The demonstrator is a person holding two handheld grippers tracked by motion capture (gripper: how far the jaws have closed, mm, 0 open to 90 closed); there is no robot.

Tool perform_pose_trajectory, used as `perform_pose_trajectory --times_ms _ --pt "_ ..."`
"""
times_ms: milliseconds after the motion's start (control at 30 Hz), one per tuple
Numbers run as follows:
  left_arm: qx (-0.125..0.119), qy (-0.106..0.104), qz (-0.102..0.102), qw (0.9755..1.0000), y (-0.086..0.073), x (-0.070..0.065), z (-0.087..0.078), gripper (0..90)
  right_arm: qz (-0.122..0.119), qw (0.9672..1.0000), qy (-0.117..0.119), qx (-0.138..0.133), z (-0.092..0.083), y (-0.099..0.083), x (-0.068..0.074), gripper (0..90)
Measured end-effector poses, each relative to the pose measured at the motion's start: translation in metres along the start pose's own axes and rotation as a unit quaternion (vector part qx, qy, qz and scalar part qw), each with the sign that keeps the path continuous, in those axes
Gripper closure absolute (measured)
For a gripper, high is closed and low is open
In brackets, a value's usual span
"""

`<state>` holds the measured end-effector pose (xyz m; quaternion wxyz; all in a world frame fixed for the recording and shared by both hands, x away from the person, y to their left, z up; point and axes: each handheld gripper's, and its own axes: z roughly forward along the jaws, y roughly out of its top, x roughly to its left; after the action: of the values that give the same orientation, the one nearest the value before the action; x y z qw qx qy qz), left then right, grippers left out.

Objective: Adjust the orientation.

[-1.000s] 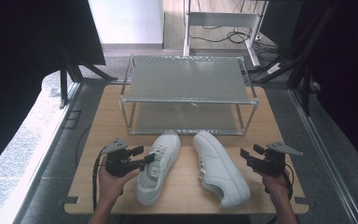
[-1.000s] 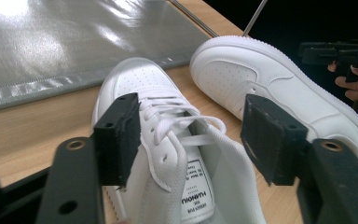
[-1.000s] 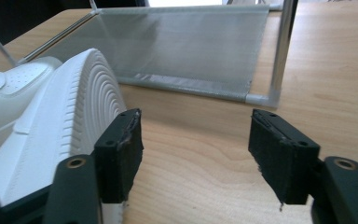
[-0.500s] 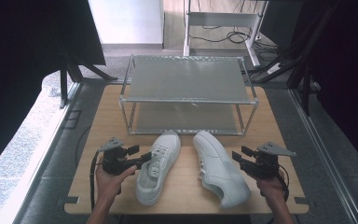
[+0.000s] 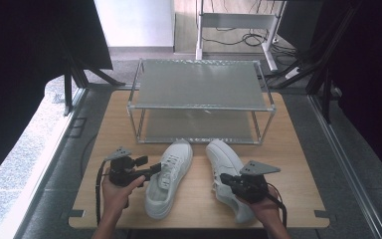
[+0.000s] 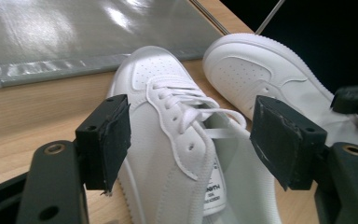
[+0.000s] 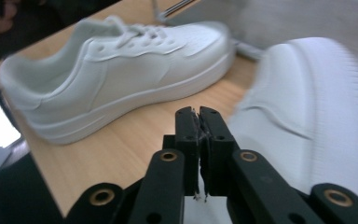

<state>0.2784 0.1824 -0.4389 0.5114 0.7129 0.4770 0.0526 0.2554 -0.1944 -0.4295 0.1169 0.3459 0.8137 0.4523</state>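
White left shoe (image 6: 177, 154) sits between spread left fingers (image 6: 109, 140); right fingers (image 7: 186, 135) pressed together.

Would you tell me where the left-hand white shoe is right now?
In the high view, the left shoe lies front-centre on the table, beside the right shoe, between the open left gripper's jaws.

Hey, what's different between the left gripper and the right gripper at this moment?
The left gripper has its jaws wide open, just opened further, straddling the laced top of the left shoe without pressing it. The right gripper has just closed its jaws; they meet with nothing between them. The left gripper sits beside its shoe's outer side, while the right gripper hangs over the right shoe. Both are black and hand-held, over the wooden table.
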Motion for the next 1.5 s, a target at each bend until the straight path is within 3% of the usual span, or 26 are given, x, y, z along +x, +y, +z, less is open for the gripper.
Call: perform_pose_trajectory --times_ms 200,267,367,433,767,933,1267,1500 --pt "0.003 0.008 -0.002 1.0 0.0 0.001 0.0 28.6 -0.038 0.9981 -0.016 0.047 0.017 -0.004 0.017 89.4" --pt "0.004 0.009 -0.002 1.0 -0.001 0.001 0.0 28.6 -0.049 0.9965 -0.025 0.062 0.022 -0.006 0.017 89.6" --pt "0.003 0.008 -0.003 1.0 -0.001 0.001 0.0 28.6 -0.048 0.9956 -0.032 0.074 0.024 -0.009 0.014 90.0" --pt "0.002 0.005 -0.003 1.0 -0.001 0.001 -0.001 28.5 -0.035 0.9968 -0.024 0.068 0.023 -0.01 0.011 90.0" --pt "0.005 0.006 -0.005 1.0 -0.001 0.002 -0.002 28.7 -0.037 0.9965 -0.035 0.066 0.02 -0.009 0.009 90.0" --pt "0.005 0.005 -0.007 1.0 -0.001 0.002 -0.002 28.7 -0.004 0.9988 -0.027 0.04 0.007 -0.007 -0.007 90.0" --pt "0.007 0.006 -0.01 0.9999 -0.001 0.003 -0.001 28.9 0.022 0.9981 -0.058 0.001 -0.011 -0.008 -0.029 90.0" --pt "0.011 0.008 -0.01 0.9999 -0.002 0.002 0.001 28.9 0.03 0.9973 -0.067 -0.008 -0.019 -0.008 -0.047 90.0"
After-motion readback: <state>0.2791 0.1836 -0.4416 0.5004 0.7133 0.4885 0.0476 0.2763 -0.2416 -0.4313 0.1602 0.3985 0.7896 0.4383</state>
